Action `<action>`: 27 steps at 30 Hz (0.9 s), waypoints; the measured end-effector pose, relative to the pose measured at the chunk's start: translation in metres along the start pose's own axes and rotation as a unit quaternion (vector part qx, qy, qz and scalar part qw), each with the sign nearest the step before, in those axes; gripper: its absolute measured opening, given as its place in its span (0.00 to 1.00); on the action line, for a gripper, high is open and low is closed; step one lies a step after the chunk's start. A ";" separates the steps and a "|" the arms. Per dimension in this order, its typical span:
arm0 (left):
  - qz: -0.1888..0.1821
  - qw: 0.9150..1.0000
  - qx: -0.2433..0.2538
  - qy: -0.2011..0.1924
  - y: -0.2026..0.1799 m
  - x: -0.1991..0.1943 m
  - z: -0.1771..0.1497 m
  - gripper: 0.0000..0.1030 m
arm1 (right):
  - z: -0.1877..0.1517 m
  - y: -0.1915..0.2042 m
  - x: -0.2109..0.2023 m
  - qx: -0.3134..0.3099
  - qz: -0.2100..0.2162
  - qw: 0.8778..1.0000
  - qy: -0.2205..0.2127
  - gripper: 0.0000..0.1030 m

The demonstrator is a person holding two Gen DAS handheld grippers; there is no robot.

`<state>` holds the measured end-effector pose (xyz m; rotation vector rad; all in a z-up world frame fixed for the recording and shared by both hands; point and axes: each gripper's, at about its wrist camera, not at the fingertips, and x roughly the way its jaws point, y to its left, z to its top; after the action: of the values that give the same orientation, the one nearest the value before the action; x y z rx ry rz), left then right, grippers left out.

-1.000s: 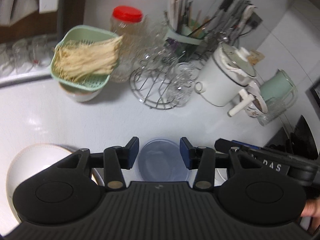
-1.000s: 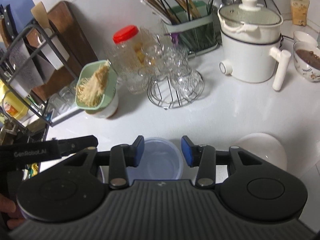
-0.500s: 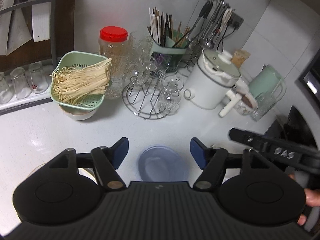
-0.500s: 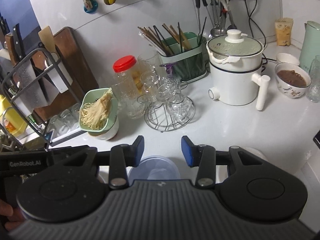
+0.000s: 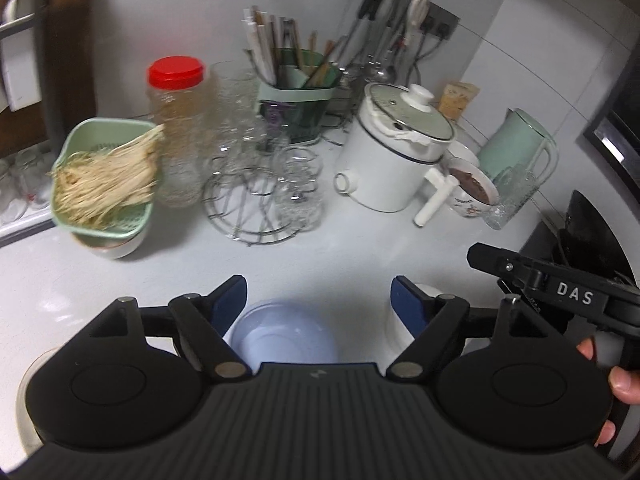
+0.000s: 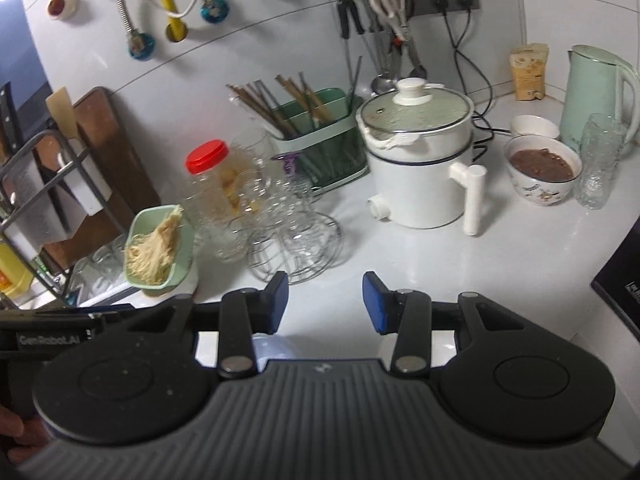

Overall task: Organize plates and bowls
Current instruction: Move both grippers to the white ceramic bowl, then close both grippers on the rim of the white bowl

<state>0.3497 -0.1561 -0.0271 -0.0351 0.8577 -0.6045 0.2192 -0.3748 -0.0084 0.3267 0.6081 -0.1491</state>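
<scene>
A pale blue bowl point(image 5: 280, 338) sits on the white counter just below my left gripper point(image 5: 320, 302), which is wide open and empty above it. A white bowl point(image 5: 396, 326) shows behind the left gripper's right finger, and a white plate's rim point(image 5: 24, 412) peeks out at the lower left. My right gripper point(image 6: 324, 302) is open and empty, raised above the counter; only a sliver of the blue bowl point(image 6: 266, 350) shows under it. The right gripper's body point(image 5: 560, 292) appears at the right of the left wrist view.
Behind stand a green colander of noodles point(image 5: 104, 184) on a bowl, a red-lidded jar point(image 5: 176, 128), a wire rack of glasses point(image 5: 256, 196), a chopstick holder point(image 5: 296, 96), a white cooker point(image 5: 396, 160), a bowl of brown food point(image 6: 542, 168) and a green kettle point(image 6: 592, 92).
Both grippers have lifted up and back from the counter, so the bowls sink low in view. The left gripper's jaws have opened wider. The right gripper's opening is unchanged.
</scene>
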 end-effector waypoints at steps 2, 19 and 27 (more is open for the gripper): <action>0.000 1.000 0.009 0.007 -0.010 0.008 0.002 0.80 | 0.002 -0.010 0.001 0.001 -0.012 1.000 -0.006 0.50; -0.008 0.995 0.065 0.080 -0.082 0.108 0.012 0.80 | -0.001 -0.102 0.025 0.047 -0.083 0.995 -0.004 0.89; -0.021 0.987 0.100 0.121 -0.101 0.156 0.003 0.80 | -0.024 -0.138 0.043 0.103 -0.085 0.991 0.020 0.89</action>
<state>0.3807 -0.3210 -0.1073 0.2062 1.0279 -0.7426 0.2094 -0.4979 -0.0875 0.4784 0.6622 -0.3714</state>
